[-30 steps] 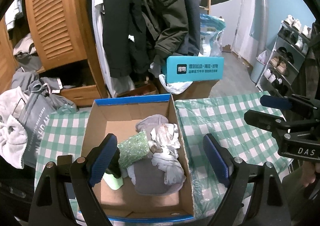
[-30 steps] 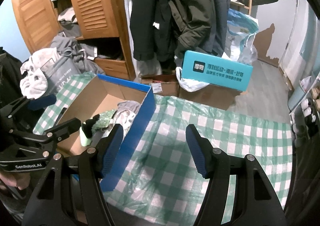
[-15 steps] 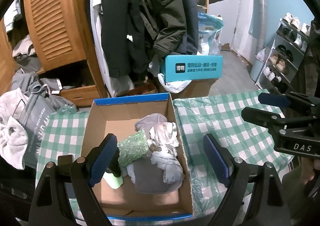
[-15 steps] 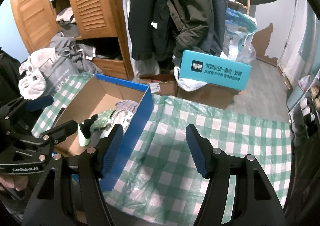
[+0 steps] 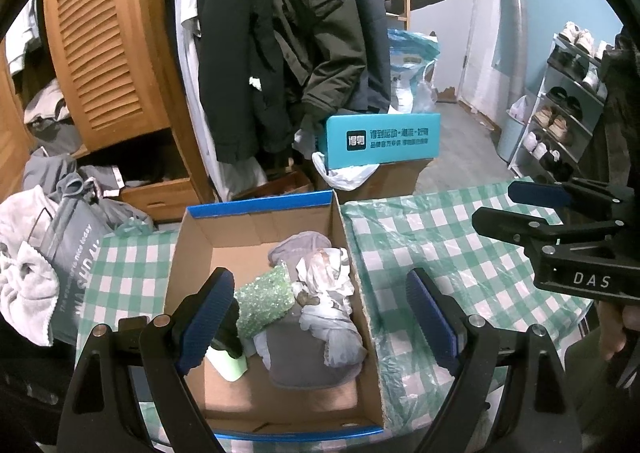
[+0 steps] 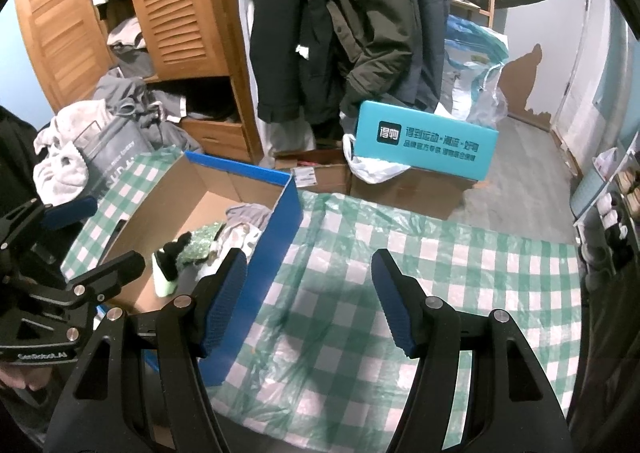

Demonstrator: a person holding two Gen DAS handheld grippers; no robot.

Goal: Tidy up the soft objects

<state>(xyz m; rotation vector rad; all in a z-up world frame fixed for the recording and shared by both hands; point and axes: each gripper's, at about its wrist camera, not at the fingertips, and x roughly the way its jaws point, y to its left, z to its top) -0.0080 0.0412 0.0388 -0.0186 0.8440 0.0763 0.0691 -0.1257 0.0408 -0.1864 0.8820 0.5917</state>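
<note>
A cardboard box (image 5: 256, 229) sits on the worktop (image 5: 440, 237), toward its left side. Inside the box, a sequined pouch (image 5: 264, 299) lies left of a crumpled cloth bundle (image 5: 326, 285), with a soft cap (image 5: 300, 247) behind them and a small bottle (image 5: 228, 353) nearer the front left. Left of the box, a tote bag (image 5: 72, 253) and a towel (image 5: 24, 293) rest at the worktop's edge. Behind the worktop, a printed carton (image 5: 384, 141) stands on the floor before hanging coats (image 5: 280, 33); a wardrobe (image 5: 104, 53) stands to their left and a shoe rack (image 5: 560, 109) far right.

Checked tablecloth (image 6: 400, 273) covers table, bearing cardboard box (image 5: 352, 253).
</note>
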